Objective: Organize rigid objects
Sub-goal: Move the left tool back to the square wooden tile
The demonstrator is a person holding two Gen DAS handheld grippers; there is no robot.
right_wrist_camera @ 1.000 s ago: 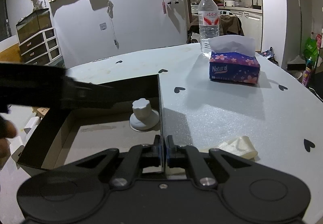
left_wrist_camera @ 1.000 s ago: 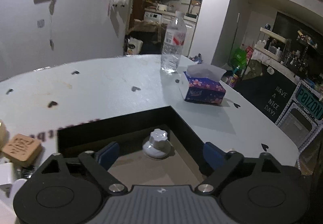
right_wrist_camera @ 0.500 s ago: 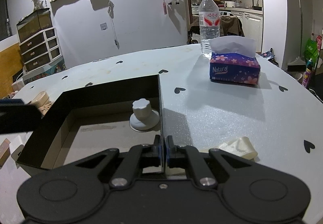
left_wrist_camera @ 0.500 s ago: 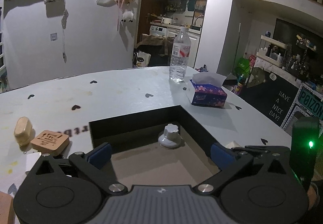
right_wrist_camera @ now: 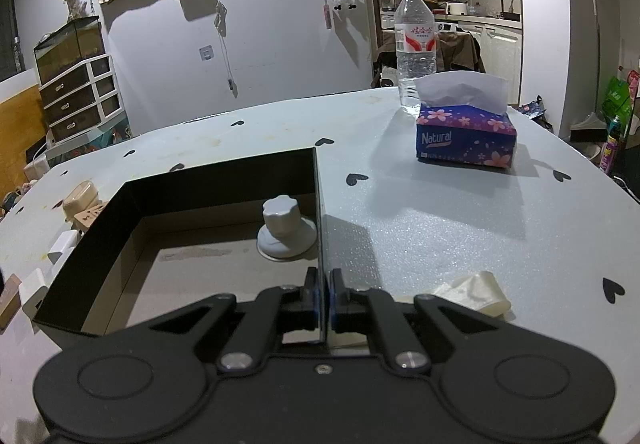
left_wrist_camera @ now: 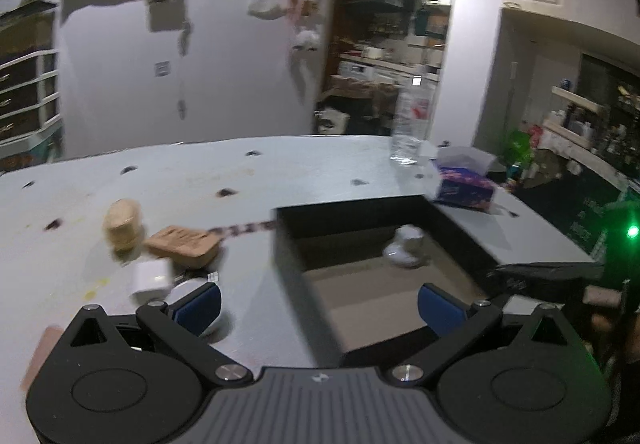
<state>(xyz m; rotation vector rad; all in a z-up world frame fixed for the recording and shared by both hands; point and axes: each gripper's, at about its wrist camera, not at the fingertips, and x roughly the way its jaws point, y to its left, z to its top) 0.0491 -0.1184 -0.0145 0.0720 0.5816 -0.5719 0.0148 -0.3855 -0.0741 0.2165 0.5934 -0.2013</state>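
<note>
The left wrist view is smeared by motion: the water bottle (left_wrist_camera: 408,124) and the tissue box (left_wrist_camera: 464,184) at the far side of the table (left_wrist_camera: 240,180) read only as streaks, and print on them cannot be made out there. A small white item under the left finger (left_wrist_camera: 198,302) is partly covered and cannot be identified. At the left edge of the right wrist view, the white blocks (right_wrist_camera: 62,246) beside the box are cut off by its wall.

Compared with half a second ago, the left wrist view has swung to the left — the black box (left_wrist_camera: 304,280) now sits right of centre, and the wooden stamp (left_wrist_camera: 182,246), the rounded tan piece (left_wrist_camera: 122,220) and a white cube (left_wrist_camera: 152,276) lie ahead on the table. The right wrist view is unchanged.

The left gripper (left_wrist_camera: 318,302) is spread wide, holding nothing, straddling the box's left wall. The right gripper (right_wrist_camera: 322,294) is clamped on the box's right wall (right_wrist_camera: 319,212). The white knob (right_wrist_camera: 286,232) stands upright inside the box, in its far right corner. A crumpled cream scrap (right_wrist_camera: 474,294) lies just outside that wall.
</note>
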